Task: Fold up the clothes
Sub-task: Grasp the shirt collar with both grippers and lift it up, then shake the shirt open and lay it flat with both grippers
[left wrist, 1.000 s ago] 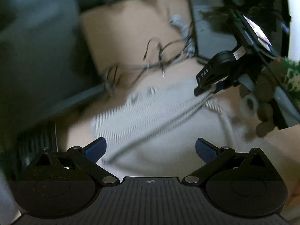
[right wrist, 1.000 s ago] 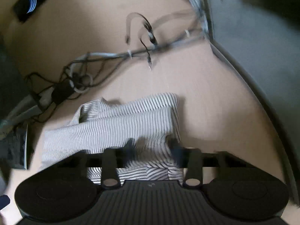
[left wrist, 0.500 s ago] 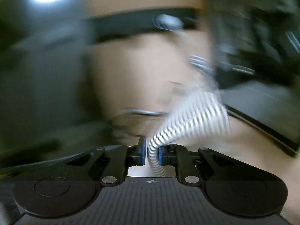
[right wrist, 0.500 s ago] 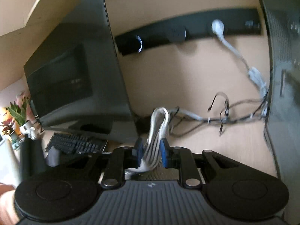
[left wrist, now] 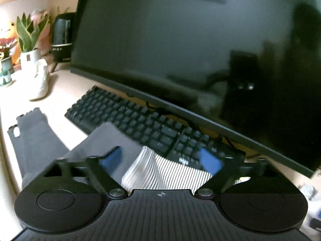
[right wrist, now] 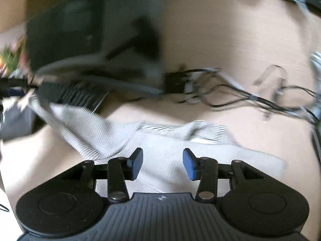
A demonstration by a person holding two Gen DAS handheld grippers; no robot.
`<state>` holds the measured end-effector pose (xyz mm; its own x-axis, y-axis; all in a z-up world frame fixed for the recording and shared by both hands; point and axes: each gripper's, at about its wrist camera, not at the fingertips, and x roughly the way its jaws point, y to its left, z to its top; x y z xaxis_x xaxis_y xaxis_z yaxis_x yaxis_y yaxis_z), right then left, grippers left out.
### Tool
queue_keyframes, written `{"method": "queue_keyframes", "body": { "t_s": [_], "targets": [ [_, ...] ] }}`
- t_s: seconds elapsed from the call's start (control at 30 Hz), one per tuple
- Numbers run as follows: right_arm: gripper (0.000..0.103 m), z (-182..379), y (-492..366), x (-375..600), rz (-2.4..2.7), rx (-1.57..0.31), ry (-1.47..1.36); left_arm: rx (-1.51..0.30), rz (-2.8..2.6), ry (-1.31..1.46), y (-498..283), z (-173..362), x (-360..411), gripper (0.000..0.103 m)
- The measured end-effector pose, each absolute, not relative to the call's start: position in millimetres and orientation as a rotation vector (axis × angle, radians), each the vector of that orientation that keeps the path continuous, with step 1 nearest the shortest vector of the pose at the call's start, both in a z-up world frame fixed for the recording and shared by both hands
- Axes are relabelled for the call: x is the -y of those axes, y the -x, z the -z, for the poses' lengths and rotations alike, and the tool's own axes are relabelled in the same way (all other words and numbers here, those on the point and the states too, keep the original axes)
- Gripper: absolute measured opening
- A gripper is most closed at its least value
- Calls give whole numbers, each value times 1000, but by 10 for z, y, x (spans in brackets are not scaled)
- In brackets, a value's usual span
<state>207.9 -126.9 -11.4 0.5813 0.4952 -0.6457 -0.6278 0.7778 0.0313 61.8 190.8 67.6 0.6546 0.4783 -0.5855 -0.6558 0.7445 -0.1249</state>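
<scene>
The striped garment [right wrist: 160,140] lies rumpled on the counter [right wrist: 230,40], low in both frames. Both grippers, left [left wrist: 163,159] and right [right wrist: 163,163], have just been opening, fingers spread, pinching nothing. A keyboard [left wrist: 140,120], monitor [left wrist: 180,40] and cables [right wrist: 250,98] crowd behind it.

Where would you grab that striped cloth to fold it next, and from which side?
Probably at the bunched fold of the striped cloth on the left of the right wrist view. It stands proud of the desk, so two fingers could close across it from above. The flat part nearer the camera offers no raised edge.
</scene>
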Motion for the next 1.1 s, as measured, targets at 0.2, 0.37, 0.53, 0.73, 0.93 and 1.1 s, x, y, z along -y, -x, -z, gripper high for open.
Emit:
{"method": "queue_keyframes", "body": {
  "t_s": [0.2,0.37,0.53,0.73,0.93,1.1],
  "targets": [
    [44,431,-1915,730,-748,-637,416,-669,-544,438,-327,-582,-1679,96],
    [35,638,-1826,560,-733,-612,526,-771,-441,434,-277,-349,-1431,98],
    [10,250,-1810,961,-623,-561,390,-809,-329,434,-434,-180,-1305,98],
    [10,-979,-1657,2303,-182,-276,301,-790,-134,432,-880,-153,-968,98],
    [10,-1315,-1331,2773,24,-161,412,-822,22,360,-1185,-24,-497,98],
    [36,-638,-1323,2736,-29,-380,401,-875,13,302,-1206,187,-320,98]
  ]
}}
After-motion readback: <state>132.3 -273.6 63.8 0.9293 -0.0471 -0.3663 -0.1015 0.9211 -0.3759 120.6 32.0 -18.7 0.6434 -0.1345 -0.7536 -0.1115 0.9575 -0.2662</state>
